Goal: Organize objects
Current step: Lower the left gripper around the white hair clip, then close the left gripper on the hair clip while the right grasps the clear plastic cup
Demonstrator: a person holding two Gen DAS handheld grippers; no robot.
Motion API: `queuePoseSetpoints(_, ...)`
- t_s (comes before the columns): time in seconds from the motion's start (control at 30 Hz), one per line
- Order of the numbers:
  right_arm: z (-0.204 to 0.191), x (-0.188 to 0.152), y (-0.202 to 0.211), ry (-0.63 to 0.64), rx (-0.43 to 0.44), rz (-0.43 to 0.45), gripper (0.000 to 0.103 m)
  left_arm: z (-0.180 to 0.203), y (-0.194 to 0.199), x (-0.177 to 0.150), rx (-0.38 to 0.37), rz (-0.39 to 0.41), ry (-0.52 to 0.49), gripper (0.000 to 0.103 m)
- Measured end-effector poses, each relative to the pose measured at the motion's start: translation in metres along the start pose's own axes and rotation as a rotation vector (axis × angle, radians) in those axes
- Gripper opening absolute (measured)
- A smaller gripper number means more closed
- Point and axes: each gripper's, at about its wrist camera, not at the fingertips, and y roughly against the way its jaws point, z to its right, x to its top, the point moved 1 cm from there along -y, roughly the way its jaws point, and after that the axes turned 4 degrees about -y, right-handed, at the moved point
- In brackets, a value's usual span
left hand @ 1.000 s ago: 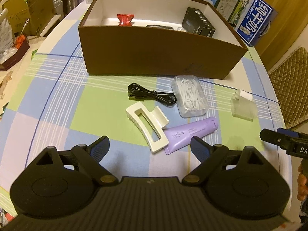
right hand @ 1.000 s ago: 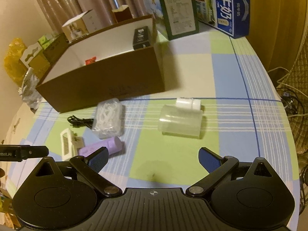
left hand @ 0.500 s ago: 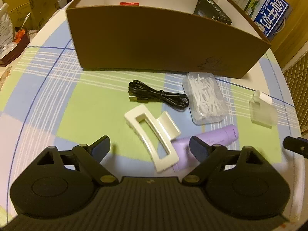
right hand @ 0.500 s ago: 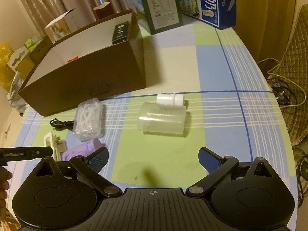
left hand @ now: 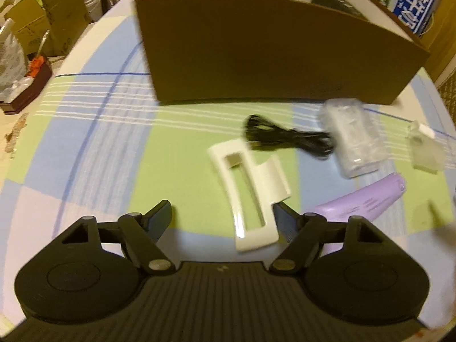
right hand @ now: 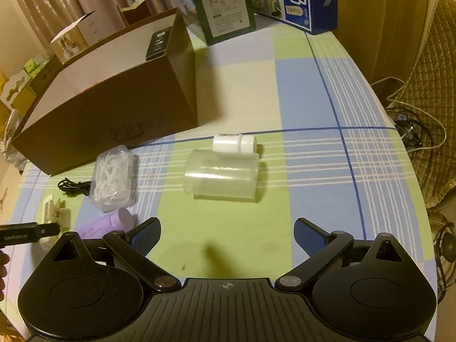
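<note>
Cream plastic claw hair clip point(left hand: 250, 193) beside the brown cardboard box point(left hand: 273, 51) may skid off my wide-open left gripper point(left hand: 222, 216), nudging the purple tube point(left hand: 362, 202).

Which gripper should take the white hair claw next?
Left. The left gripper is open, with the white hair claw partly between its fingers. The right gripper is open over bare cloth, facing the clear bottle.

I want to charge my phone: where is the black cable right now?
In the left wrist view the black cable lies on the tablecloth in front of the brown box, between the white hair claw and the clear floss-pick case.
</note>
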Motion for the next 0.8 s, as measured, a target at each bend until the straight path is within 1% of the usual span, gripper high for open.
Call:
queuePoseSetpoints(0.1,0.002,0.002,-0.002,-0.001,-0.006,-0.002,0.097,-0.011,0.001,-0.002,0.016,-0.009,-0.005,0.074)
queuePoseSetpoints(0.2,0.002,0.005,-0.003,0.001,-0.01,-0.002,0.097,-0.012,0.008,-0.001,-0.044,0.016,-0.025,0.075)
queuePoseSetpoints(0.3,0.001,0.008,-0.005,0.005,-0.012,-0.003,0.097,-0.003,0.01,0.006,-0.087,0.04,-0.061,0.075)
queuePoseSetpoints(0.37,0.0,0.009,-0.006,0.009,-0.014,-0.002,0.097,0.004,0.004,0.012,-0.098,0.031,-0.081,0.075)
queuePoseSetpoints(0.47,-0.001,0.011,-0.006,0.012,-0.012,-0.002,0.097,0.011,-0.007,0.021,-0.09,0.02,-0.103,0.074)
queuePoseSetpoints(0.57,-0.001,0.012,-0.006,0.01,-0.011,0.0,0.097,0.013,-0.012,0.027,-0.106,0.016,-0.111,0.064)
queuePoseSetpoints(0.63,-0.001,0.012,-0.007,0.01,-0.01,0.001,0.097,0.015,-0.015,0.029,-0.109,0.011,-0.125,0.049)
queuePoseSetpoints(0.67,-0.001,0.013,-0.008,0.01,-0.013,0.001,0.097,0.015,-0.016,0.029,-0.112,0.007,-0.128,0.045)
queuePoseSetpoints(0.7,-0.001,0.014,-0.009,0.01,-0.014,0.001,0.097,0.014,-0.017,0.029,-0.11,0.004,-0.129,0.038)
queuePoseSetpoints(0.73,-0.002,0.015,-0.01,0.01,-0.014,0.004,0.097,0.013,-0.017,0.028,-0.11,0.003,-0.13,0.036)
queuePoseSetpoints(0.8,-0.004,0.019,-0.014,0.012,-0.01,0.01,0.097,0.011,-0.017,0.028,-0.102,0.003,-0.119,0.036)
